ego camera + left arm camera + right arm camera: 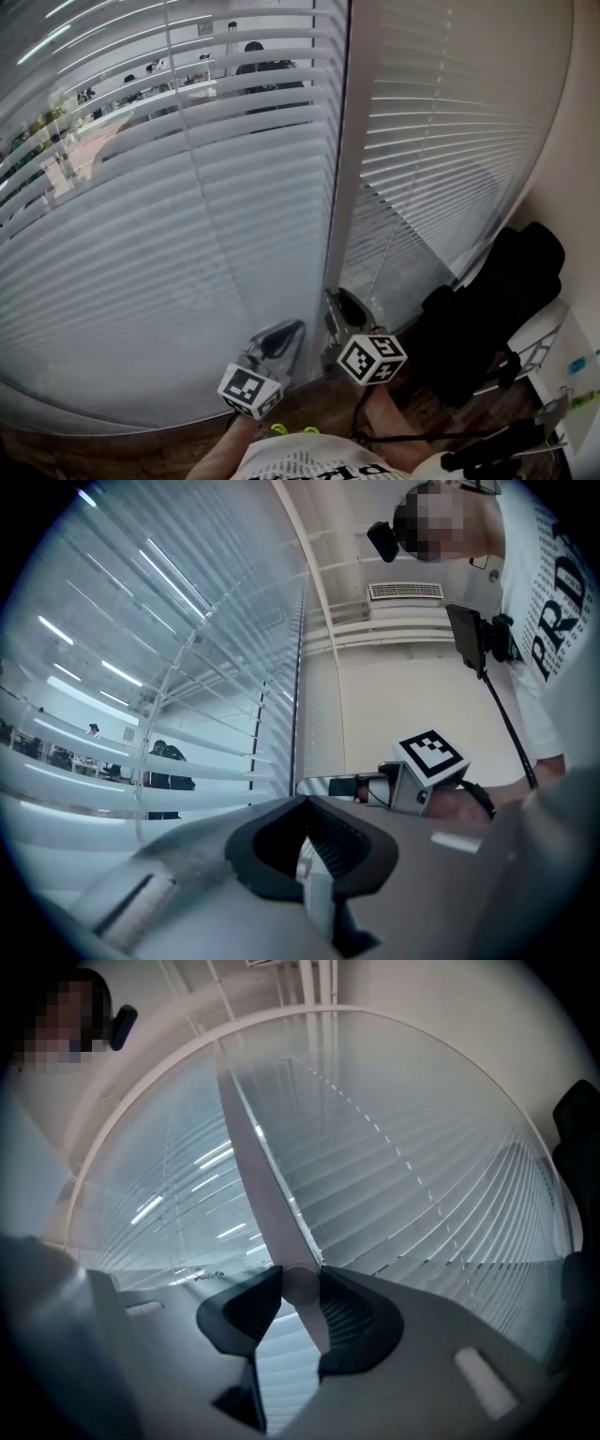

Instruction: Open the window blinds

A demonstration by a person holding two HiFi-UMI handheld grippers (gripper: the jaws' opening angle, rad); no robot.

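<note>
the white horizontal-slat window blinds (187, 206) hang in two panels either side of a white upright window post (339, 169). the left panel's slats are tilted enough to show a room beyond. the right-hand blind panel (450, 131) looks closed.

the right hand-held gripper (300, 1283) pinches a pale, slim control rod (267, 1185) at its jaw tips, low down near the foot of the post. the left hand-held gripper (306, 803) has its jaws pressed together at the tips. a small pale piece (317, 883) sits behind them, and i cannot tell what it is.

the step in hand looks like working the rod to tilt the slats. it should go best with a firm pinch and a turn about the rod's own length, not a sideways pull. watch the slats to see which way opens them.
</note>
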